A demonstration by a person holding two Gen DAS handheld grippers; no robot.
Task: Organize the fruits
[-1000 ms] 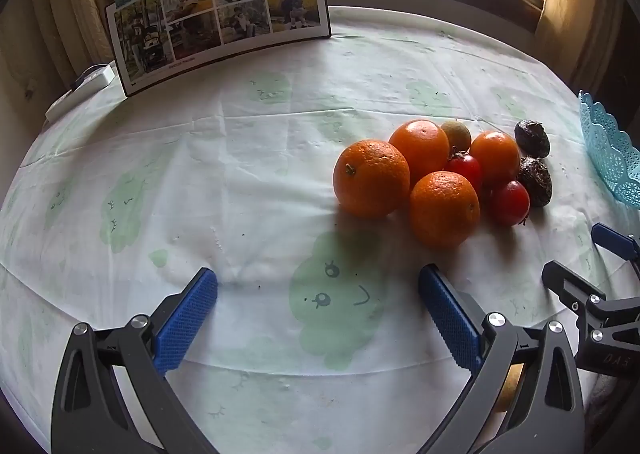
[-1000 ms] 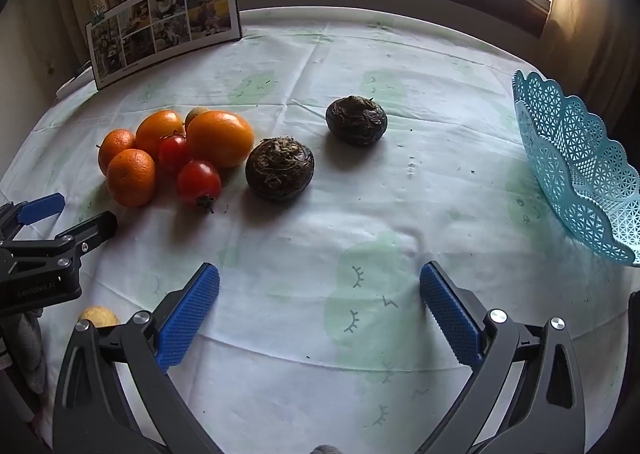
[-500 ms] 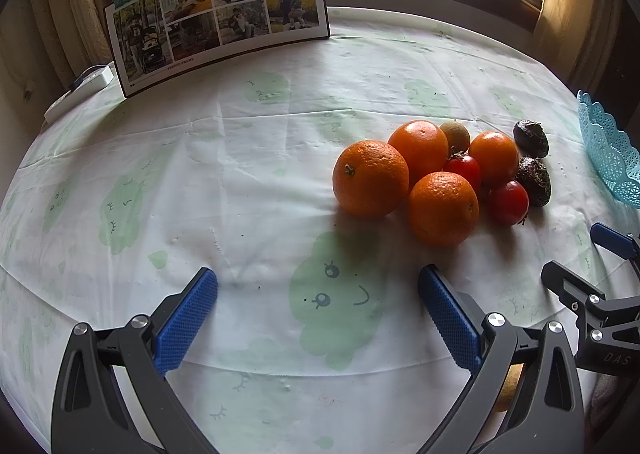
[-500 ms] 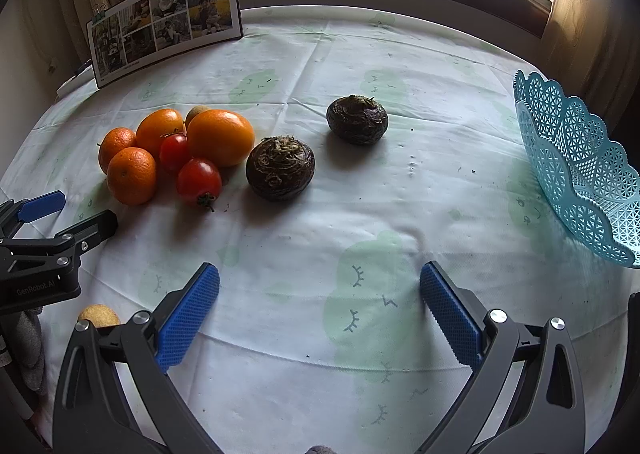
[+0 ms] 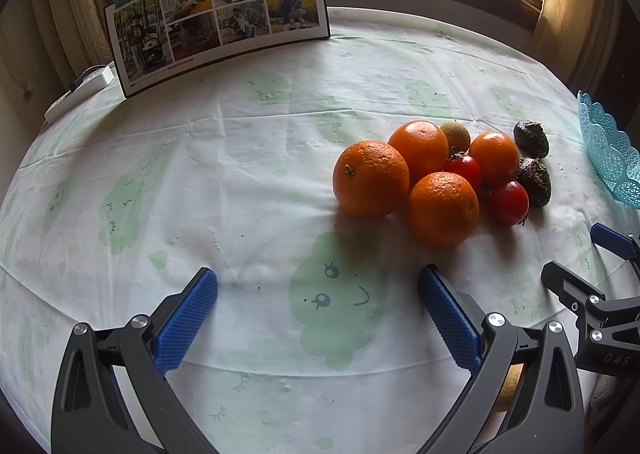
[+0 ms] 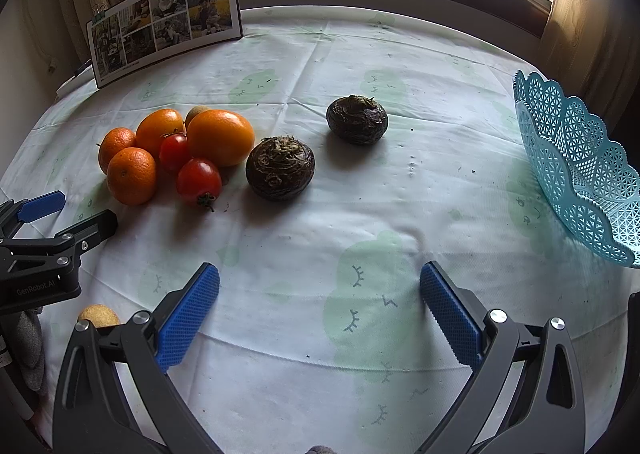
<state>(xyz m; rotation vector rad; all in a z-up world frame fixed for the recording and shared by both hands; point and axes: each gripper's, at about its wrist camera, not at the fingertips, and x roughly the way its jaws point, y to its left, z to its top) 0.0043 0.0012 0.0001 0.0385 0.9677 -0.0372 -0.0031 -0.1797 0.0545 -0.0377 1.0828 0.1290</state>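
Round orange citrus fruits (image 5: 371,178), four in all, lie bunched with two small red tomatoes (image 6: 199,181) and a little brown kiwi (image 5: 456,135) toward the middle of the round table, on its white cloth printed with pale green clouds (image 5: 240,158). Two dark, rough-skinned round fruits sit on the side of the bunch toward the basket: one (image 6: 280,167) just beside the nearer tomato, the other (image 6: 357,119) apart, further toward the window edge. A turquoise lattice plastic basket (image 6: 576,170) stands at the table's right edge, holding nothing that shows. The left gripper (image 5: 318,294) hovers near the front edge with its blue-padded fingers spread wide, gripping nothing; the right gripper (image 6: 320,290) is likewise spread and unladen (a small yellowish fruit (image 6: 98,316) lies beside it at the front edge). A clipped photo collage card (image 5: 218,18) stands at the far left edge.
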